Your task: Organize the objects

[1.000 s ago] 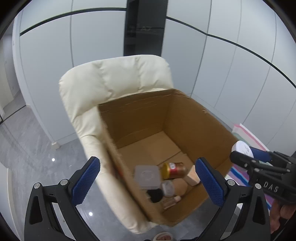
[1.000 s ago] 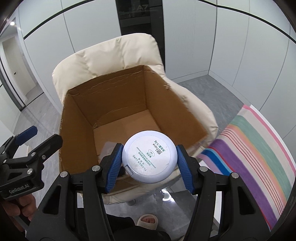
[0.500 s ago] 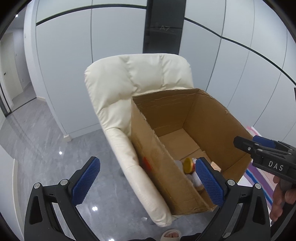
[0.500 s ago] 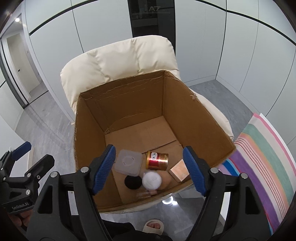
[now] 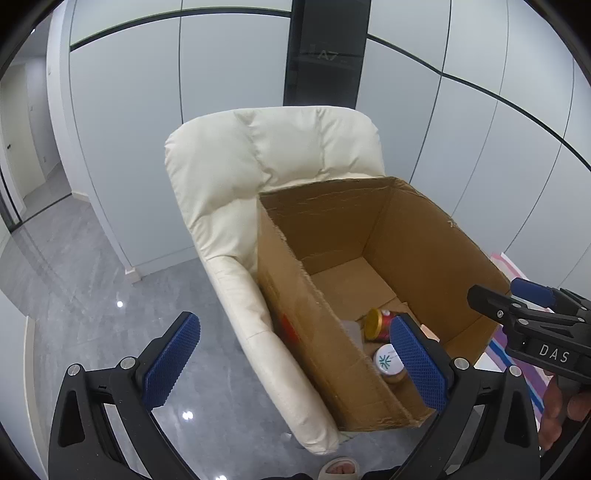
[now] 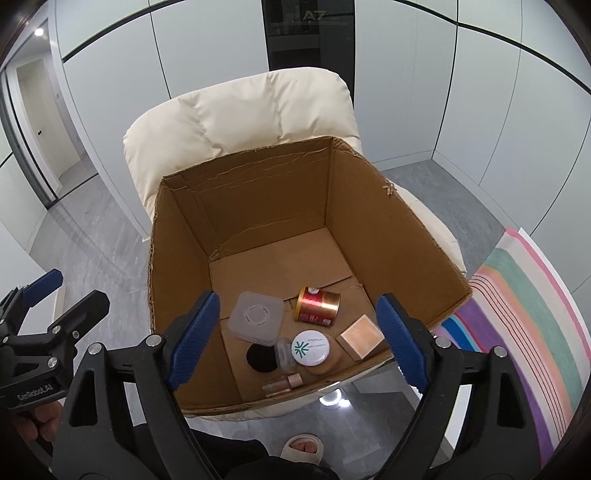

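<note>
1. Your right gripper, which a second ago clamped the white round jar, hung spread and empty.
2. That jar lay inside the cardboard box, between the red-gold can and the box's near wall.
3. Your left gripper stayed spread, holding nothing, and had swung left beside the cream armchair.

Light was even, cool, from overhead; recessed ceiling spot glowed at upper left. Glossy grey tile floor carried small white glare points. Open brown cardboard box held soft shadow against inner walls. Both views were sharp, no motion blur. Fisheye bowed pale wall panel seams; corners vignetted black.
</note>
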A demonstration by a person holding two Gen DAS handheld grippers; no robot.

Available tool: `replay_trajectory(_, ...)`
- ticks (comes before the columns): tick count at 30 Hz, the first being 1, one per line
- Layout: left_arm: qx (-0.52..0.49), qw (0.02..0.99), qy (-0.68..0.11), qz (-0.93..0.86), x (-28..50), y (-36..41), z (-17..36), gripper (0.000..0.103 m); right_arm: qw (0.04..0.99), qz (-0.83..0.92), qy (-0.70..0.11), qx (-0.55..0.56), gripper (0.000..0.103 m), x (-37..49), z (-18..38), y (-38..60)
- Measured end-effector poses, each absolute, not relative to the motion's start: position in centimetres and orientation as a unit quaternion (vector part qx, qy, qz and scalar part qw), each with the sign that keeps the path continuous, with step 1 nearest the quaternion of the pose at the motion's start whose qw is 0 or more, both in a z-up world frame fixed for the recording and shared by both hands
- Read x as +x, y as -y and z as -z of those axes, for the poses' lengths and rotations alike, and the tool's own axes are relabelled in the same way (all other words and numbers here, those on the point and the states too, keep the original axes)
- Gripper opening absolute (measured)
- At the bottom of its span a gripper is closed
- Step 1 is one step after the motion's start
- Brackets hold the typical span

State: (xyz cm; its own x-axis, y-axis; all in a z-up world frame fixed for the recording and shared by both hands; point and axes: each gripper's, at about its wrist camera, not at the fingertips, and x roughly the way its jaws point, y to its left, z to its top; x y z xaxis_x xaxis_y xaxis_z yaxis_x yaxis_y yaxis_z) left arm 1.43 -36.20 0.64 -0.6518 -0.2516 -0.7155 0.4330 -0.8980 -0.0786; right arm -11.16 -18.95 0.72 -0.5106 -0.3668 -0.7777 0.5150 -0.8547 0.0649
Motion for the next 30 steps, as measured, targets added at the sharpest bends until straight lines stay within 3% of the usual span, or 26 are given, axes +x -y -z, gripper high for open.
replay_trajectory(9,0.376,0.172,-0.113,0.903,-0.7,33.9,-0.5,0.103,0.231,0.868,-0.083,0.431,0.089,-12.2,-0.5,15.7)
replay_trajectory(13,0.378,0.160,-0.109,0.905,-1.8,32.7,-0.5,0.103,0.212,0.875,-0.076,0.429,0.100,-12.7,-0.6,13.7)
replay_trajectory(30,0.385,0.108,-0.072,0.914,-6.7,24.9,-0.3,0.103,0.141,0.894,-0.048,0.423,0.103,-13.6,-1.0,4.1)
